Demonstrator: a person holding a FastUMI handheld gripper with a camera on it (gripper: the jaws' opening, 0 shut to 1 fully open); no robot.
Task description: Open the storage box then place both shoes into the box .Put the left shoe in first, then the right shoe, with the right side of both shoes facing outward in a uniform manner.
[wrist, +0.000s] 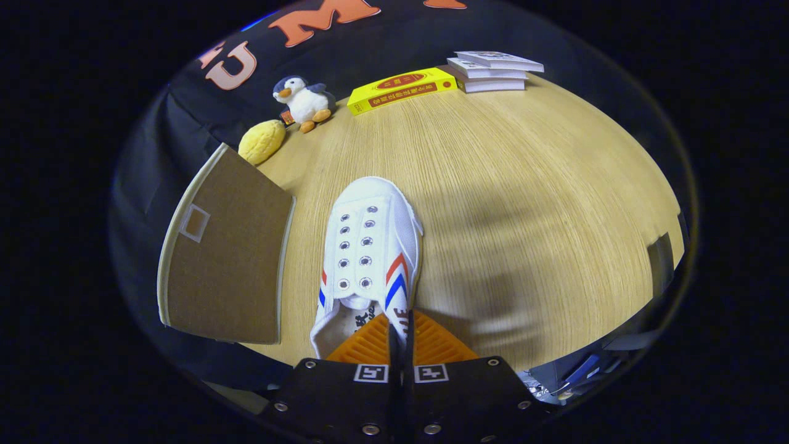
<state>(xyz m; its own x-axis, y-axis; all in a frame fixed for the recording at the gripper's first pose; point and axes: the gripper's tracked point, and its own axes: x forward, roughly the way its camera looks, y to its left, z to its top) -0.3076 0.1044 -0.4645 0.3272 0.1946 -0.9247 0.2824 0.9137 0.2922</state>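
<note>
On the wooden table (524,185), the brown cardboard flap (225,259) of the storage box lies open at the left. The white canvas shoe (370,246) points far, light and soft-walled. The gripper (399,327) is clamped on its right collar edge, probably a firm hold.

Bare table (524,185) lies open right of the shoe (370,246); the brown box flap (228,265) stands just left.
</note>
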